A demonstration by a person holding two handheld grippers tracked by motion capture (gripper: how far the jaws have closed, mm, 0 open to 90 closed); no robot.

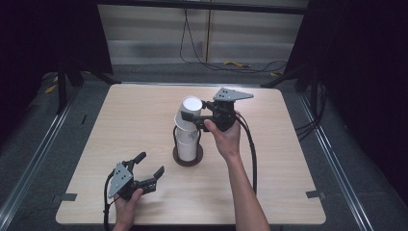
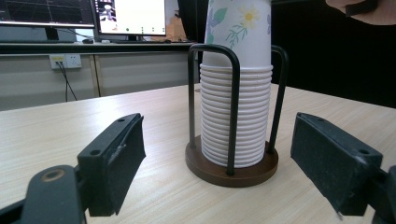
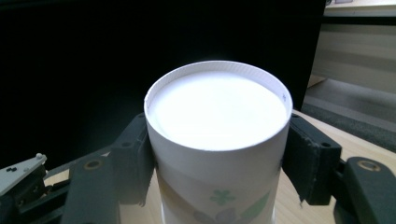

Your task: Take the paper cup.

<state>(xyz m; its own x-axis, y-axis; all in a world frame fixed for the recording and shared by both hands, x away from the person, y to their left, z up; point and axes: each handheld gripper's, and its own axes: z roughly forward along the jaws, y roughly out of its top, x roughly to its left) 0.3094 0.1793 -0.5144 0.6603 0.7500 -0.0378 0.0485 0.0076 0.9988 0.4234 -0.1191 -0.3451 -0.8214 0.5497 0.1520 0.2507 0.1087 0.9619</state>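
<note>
Both right gripper (image 3: 217,154) jaws clamping paper cup (image 3: 217,140), left gripper (image 1: 146,172) wide

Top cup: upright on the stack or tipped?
Tipped. The top cup leans off the stack, base up, with the right tongs shut on it.

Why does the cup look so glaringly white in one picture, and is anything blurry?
Right gripper view: the top cup has a blown-out base against a dark backdrop. Left gripper view: the cup stack is sharp, the monitors soft. High view: evenly lit table, dark surroundings.
</note>
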